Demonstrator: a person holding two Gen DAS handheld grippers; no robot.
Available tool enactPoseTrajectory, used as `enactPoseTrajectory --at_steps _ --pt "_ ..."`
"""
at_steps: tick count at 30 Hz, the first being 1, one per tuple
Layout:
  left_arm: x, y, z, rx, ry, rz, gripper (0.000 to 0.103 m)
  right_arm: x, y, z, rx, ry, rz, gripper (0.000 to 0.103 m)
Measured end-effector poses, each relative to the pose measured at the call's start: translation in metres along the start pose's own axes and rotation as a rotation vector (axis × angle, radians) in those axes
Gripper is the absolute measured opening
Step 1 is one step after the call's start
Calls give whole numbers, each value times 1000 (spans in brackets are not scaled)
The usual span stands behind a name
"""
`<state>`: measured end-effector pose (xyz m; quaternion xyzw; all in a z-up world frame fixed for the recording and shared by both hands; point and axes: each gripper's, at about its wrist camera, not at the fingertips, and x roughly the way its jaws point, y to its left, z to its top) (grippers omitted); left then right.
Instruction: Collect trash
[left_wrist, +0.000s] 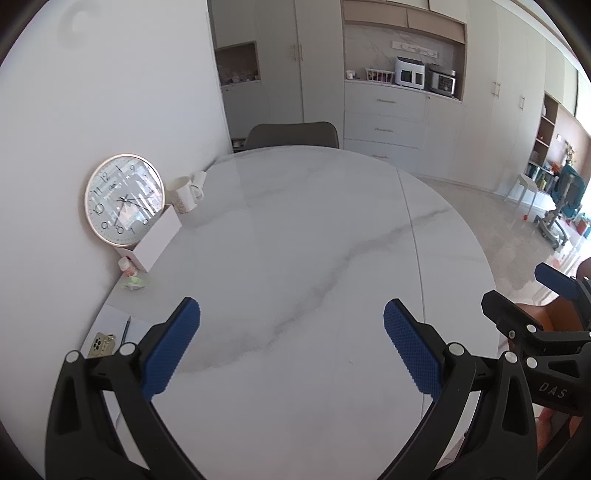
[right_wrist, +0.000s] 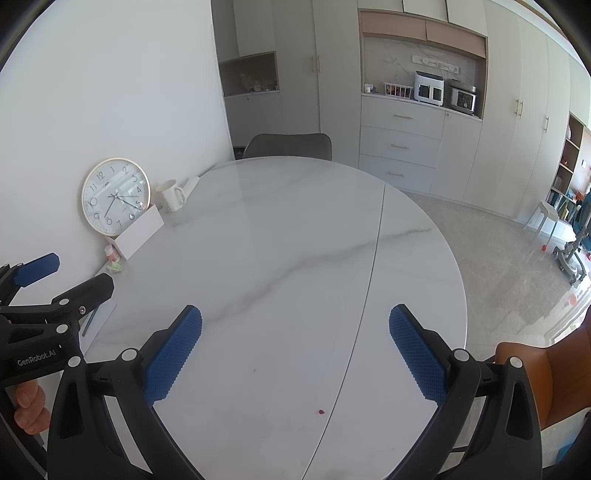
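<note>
Wrapper, green, crumpled (left_wrist: 135, 283), on bench (left_wrist: 295, 229) by wall: judged light, soft; pinched across its bunched middle. Both hand-held grippers (left_wrist: 291, 350) (right_wrist: 295, 350) spread, empty.

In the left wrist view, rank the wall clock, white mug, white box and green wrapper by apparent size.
1. Wall clock
2. White box
3. White mug, close to the box, so this pair is unsure
4. Green wrapper, clearly smallest
</note>
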<state>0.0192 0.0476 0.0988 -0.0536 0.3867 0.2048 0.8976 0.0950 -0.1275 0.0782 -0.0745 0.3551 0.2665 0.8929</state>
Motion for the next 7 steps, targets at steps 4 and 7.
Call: enactPoseTrajectory --at_steps 4,7 --pt "2 -1 -1 7 8 9 96 0 1 0 0 1 -1 101" --pt "3 -1 -2 14 11 6 96 1 2 0 -1 2 -2 101"
